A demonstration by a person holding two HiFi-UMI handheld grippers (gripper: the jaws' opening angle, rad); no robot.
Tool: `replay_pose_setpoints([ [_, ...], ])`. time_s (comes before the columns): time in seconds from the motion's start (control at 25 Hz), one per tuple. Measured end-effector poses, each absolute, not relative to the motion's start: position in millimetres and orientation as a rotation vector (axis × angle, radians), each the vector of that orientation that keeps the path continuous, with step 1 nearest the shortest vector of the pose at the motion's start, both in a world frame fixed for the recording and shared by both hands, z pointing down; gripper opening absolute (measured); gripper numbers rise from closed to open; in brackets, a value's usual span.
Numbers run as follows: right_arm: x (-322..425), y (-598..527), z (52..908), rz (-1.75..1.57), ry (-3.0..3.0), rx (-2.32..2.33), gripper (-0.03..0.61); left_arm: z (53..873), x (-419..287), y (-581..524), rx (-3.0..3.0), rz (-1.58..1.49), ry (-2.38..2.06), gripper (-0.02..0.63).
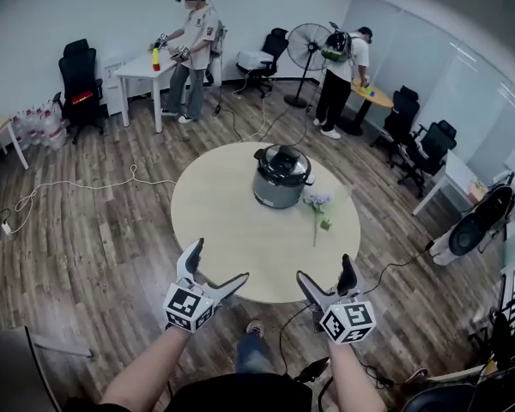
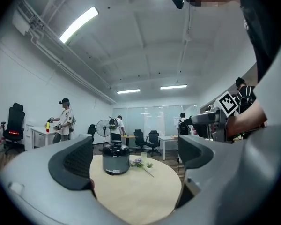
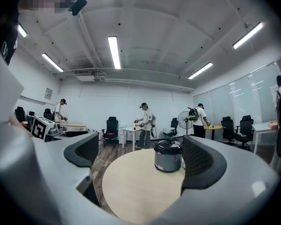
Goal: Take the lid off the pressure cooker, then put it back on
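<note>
Looking down in the head view, the pressure cooker (image 1: 281,178) stands on the round table (image 1: 232,230) in the upper centre of the frame. Its lid (image 1: 283,160) is seated on top, so whatever is inside is hidden. A flower sprig (image 1: 318,211) lies just right of it. Both forearms are cut off by the bottom edge. The left gripper (image 1: 219,263) and right gripper (image 1: 324,269) hover at the table's near rim, well apart from the cooker, wrists level and jaws pointing up the frame.

In the left gripper view the 2 jaws stand wide apart at lower left and lower right, grasping nothing. The cooker (image 2: 116,159) shows small between them across the tabletop, lid on. The sprig beside it is too small to make out in detail. The right gripper sits at mid right, partly covered by the person's arm.

In the right gripper view the jaws are likewise released and empty. The cooker (image 3: 168,156) appears right of centre, its right side hidden behind 1 jaw — apart from it, not touching.
</note>
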State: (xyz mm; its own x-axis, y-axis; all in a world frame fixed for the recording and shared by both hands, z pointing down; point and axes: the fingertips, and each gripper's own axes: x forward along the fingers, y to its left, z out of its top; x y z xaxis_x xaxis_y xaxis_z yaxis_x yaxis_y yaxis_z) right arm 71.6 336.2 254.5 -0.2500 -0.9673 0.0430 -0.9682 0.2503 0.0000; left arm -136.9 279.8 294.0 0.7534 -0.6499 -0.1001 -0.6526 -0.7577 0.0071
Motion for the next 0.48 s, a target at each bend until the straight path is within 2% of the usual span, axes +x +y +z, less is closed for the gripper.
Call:
replay_pose_setpoints([
  [0.48, 185, 100, 265, 0.174, -2.589, 1.768, 0.569, 331, -17, 89, -2.946, 0.048, 1.192, 0.546],
])
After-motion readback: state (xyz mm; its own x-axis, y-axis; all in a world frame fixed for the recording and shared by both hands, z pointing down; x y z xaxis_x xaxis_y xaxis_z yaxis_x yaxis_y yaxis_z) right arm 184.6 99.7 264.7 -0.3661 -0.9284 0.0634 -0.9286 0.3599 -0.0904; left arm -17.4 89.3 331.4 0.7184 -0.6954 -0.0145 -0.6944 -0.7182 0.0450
